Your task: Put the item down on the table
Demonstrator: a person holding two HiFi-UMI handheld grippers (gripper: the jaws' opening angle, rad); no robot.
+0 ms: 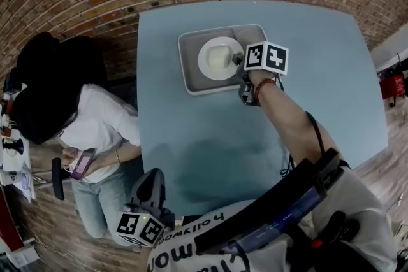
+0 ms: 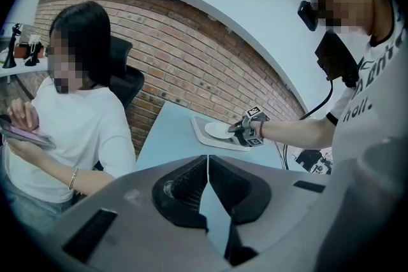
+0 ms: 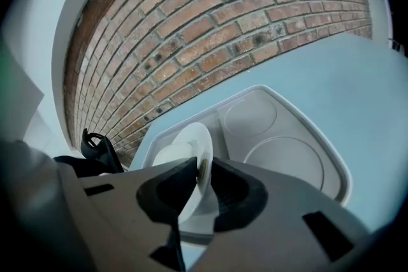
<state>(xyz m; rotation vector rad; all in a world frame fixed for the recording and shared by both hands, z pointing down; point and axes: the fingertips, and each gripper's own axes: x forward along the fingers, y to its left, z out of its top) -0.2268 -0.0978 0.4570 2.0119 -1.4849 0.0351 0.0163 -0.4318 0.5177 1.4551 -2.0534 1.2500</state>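
Left tongs [image 2: 207, 165] sit pressed together and empty, low by the body; farther out, the right tongs [image 3: 204, 165] straddle the plate [image 1: 217, 59] rim, slightly spread, a gap showing beside it; the plate lies in the tray [image 1: 191, 85] on the counter [image 1: 319, 73]; likely stiff, glossy, breakable ceramic, best gripped squarely at the rim and lowered gently.

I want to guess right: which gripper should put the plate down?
Right. The right gripper has the plate rim between its jaws; the left gripper is shut, empty and far from it.
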